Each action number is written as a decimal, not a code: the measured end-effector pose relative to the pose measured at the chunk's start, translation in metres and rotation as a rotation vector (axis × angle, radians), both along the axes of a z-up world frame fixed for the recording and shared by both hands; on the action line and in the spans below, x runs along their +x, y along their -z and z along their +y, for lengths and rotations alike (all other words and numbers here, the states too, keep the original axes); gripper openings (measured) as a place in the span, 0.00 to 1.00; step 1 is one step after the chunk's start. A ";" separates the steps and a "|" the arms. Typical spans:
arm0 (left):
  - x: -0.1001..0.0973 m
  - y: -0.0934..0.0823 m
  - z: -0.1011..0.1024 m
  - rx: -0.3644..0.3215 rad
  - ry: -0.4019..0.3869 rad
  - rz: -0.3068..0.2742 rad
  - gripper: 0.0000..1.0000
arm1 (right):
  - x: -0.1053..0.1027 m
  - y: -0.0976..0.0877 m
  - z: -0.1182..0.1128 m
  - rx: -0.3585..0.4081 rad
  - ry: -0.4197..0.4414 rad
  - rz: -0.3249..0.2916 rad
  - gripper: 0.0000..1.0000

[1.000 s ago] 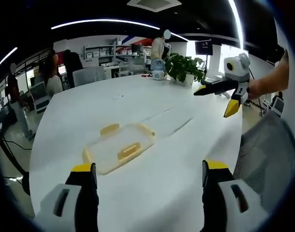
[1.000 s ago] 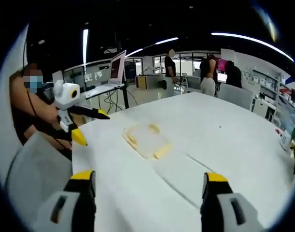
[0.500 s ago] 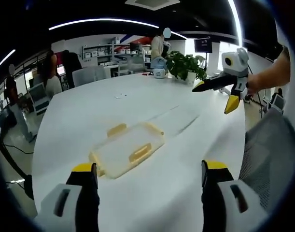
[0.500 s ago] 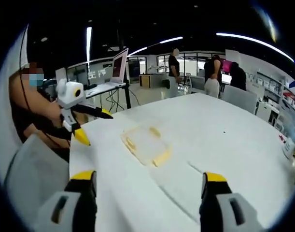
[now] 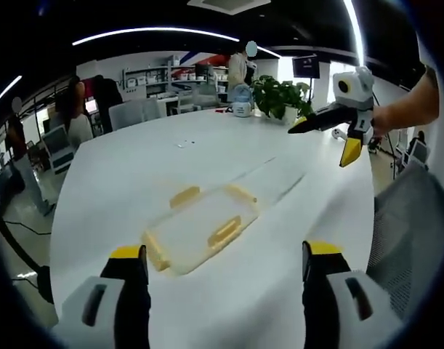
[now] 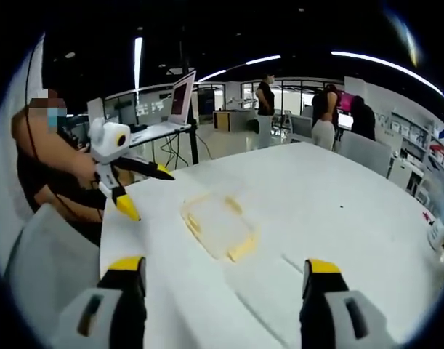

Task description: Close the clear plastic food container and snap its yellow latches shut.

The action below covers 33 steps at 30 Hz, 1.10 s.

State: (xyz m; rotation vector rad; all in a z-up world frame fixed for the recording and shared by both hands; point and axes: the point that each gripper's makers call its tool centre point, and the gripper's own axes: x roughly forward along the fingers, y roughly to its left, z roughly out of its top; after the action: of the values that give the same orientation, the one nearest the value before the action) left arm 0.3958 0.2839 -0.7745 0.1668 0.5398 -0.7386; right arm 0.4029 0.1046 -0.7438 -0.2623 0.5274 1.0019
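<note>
Nearest in the left gripper view, the left gripper (image 5: 219, 265) hangs over the near edge of the white table (image 5: 120, 167) with its jaws spread wide and nothing between them. Just beyond the tips lies the clear container (image 5: 200, 227), flat and low on the table, with yellow latches (image 5: 226, 230) around its rim: one on the near right side, one at the near left end, one or two on the far side. Whether the lid is fully seated and which latches are already down cannot be told from here.

In the right gripper view, the right gripper (image 6: 217, 267) is likewise wide open and empty, raised above the table, with the container (image 6: 216, 224) well ahead of it and the left gripper (image 6: 145, 190) at the left in a person's hand.

Risks, as I judge them: the container is light and sits on a smooth top, so a push on one latch with nothing bracing the other side could slide or spin it instead of snapping it. Pressing a latch before the lid sits square could leave a corner proud, or tip the box. The clear walls are hard to read, so a jaw tip may land on the lid rather than a latch.

Further off, a plant (image 5: 281, 99) and a small jar stand at the table's far end, well clear.
</note>
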 end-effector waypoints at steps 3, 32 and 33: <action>0.002 0.001 0.002 0.006 0.005 -0.002 0.86 | 0.003 -0.001 0.004 0.000 -0.013 -0.005 0.89; 0.028 0.008 0.014 0.081 0.060 -0.012 0.84 | 0.034 0.000 0.041 -0.034 -0.135 -0.029 0.87; 0.028 0.009 0.014 0.079 0.062 -0.007 0.84 | 0.036 0.001 0.042 -0.034 -0.138 -0.028 0.87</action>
State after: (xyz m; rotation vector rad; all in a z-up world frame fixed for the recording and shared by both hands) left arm 0.4238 0.2979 -0.7833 0.2601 0.5597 -0.7770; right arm 0.4386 0.1469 -0.7445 -0.3468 0.5061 1.1222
